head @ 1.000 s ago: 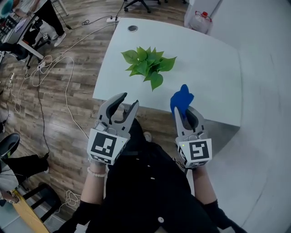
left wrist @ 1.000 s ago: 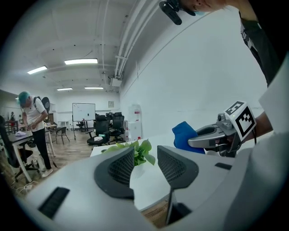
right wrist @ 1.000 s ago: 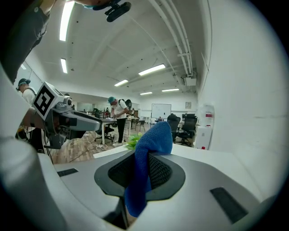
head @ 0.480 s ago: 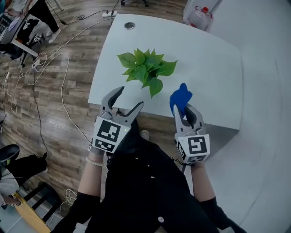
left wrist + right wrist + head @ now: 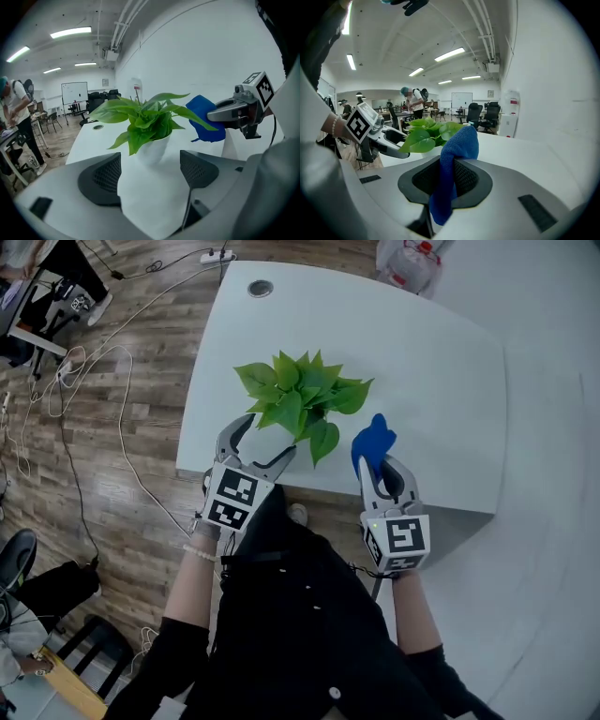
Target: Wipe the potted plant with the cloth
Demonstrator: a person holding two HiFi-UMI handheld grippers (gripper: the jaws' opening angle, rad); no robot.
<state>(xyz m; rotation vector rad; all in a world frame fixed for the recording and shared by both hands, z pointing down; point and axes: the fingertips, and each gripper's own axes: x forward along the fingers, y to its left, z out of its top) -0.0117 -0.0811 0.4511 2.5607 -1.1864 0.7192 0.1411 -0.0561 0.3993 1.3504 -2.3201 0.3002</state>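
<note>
Near the six o'clock edge of the counter (image 5: pixel 422 362) stands the potted plant (image 5: pixel 302 404), seemingly unwiped. At its four o'clock the right claw (image 5: pixel 382 465) pinches the cloth (image 5: pixel 373 442). At seven, the left claw (image 5: pixel 267 437) has just been opening wide, empty.

Head view overhead, gripper views low, all sharing plant (image 5: pixel 300 401)

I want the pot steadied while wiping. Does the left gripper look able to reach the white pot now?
Probably yes: the left gripper's jaws have just been opening, nothing between them, and the pot stands straight ahead across bare table; low leaves may brush.
</note>
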